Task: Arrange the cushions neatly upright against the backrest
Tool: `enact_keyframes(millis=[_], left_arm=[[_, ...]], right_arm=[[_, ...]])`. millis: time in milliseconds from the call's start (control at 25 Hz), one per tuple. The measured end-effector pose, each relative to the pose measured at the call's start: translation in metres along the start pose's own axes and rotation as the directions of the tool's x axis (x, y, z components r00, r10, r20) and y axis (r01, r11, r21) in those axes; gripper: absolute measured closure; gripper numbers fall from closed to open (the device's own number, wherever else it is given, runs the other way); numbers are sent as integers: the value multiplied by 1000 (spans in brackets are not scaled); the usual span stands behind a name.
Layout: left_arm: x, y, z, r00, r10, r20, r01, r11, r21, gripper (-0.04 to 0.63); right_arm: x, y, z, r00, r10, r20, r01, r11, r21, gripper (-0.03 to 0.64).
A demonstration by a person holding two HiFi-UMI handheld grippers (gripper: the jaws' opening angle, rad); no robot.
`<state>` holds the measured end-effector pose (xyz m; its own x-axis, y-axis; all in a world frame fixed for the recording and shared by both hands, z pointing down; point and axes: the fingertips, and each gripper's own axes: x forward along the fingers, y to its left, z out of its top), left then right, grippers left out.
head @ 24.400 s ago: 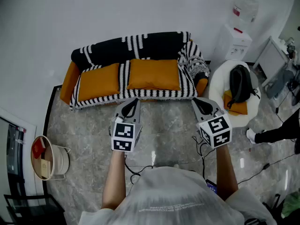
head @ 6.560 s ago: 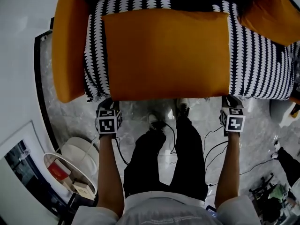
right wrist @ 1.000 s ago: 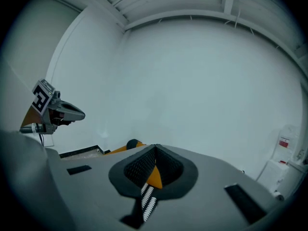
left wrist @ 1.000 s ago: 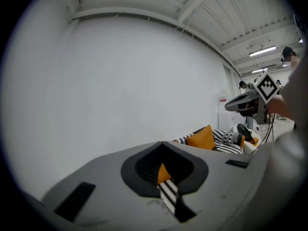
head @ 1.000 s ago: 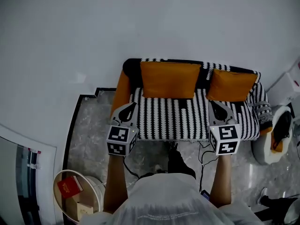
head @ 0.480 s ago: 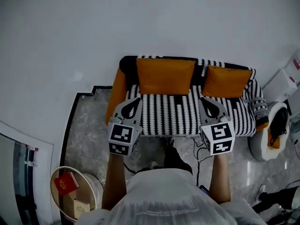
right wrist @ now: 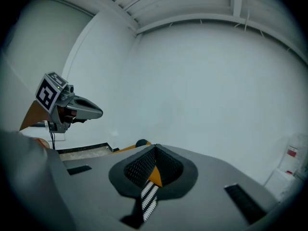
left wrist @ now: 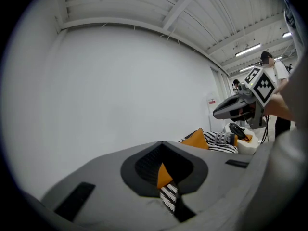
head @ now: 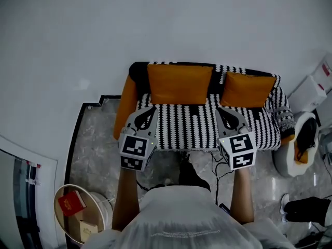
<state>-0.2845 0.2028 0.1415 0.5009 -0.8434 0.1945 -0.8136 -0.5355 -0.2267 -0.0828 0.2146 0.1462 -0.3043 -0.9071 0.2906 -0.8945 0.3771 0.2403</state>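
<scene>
Head view first: both orange cushions, the larger left cushion (head: 179, 83) and the smaller right cushion (head: 247, 89), now stand against the backrest of the striped sofa (head: 197, 126). Much earlier they lay flat on the seat, and over the last second neither has stirred. What has shifted is the person, who looks to be easing back, with the left gripper (head: 151, 109) and right gripper (head: 219, 109) hovering over the seat's front edge, clear of the cushions. That reads to me like a finished job being checked. Each gripper view shows its own jaws pressed together on nothing, with just a sliver of orange and stripe past the tips. Only the left gripper view catches the ceiling lights and people beyond the sofa's far end; only the head view shows the basket (head: 78, 217) on the floor.
</scene>
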Motion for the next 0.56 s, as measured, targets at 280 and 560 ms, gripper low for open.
enact_keyframes(millis=[280, 560], left_arm=[[13, 0, -2, 1000, -8, -7, 8, 1000, -9, 591], [25, 9, -6, 1000, -12, -19, 11, 999, -36, 591]], right_arm=[[9, -11, -13, 999, -3, -36, 4, 1000, 18, 614], [19, -21, -14, 998, -16, -56, 17, 1000, 9, 614]])
